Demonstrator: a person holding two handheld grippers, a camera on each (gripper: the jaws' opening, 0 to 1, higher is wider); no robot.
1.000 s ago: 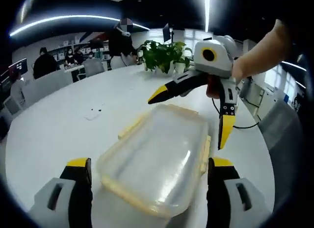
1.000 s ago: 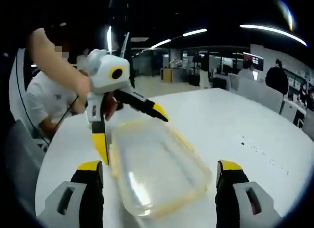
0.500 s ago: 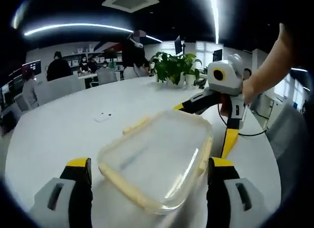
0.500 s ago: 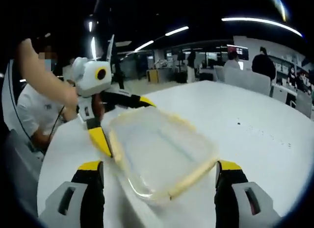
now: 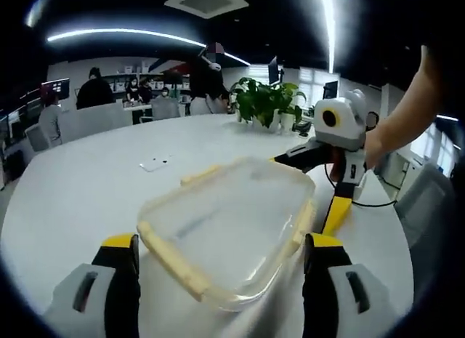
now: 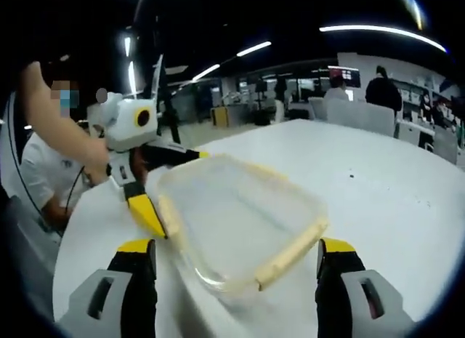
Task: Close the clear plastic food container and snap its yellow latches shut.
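The clear container point(image 5: 229, 232), with lid on and lying on the white table point(image 5: 87, 185), is being approached more closely than a second ago by both grippers, left gripper point(image 5: 218, 280) and right gripper point(image 6: 232, 280) held spread and empty at 6 o'clock, so latching is judged imminent.

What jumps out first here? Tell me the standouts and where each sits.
The clear plastic food container with yellow latches lies on the white round table, between the open left gripper jaws. The right gripper, open too, straddles the container's far corner. In the left gripper view, a green potted plant stands at the table's far edge.
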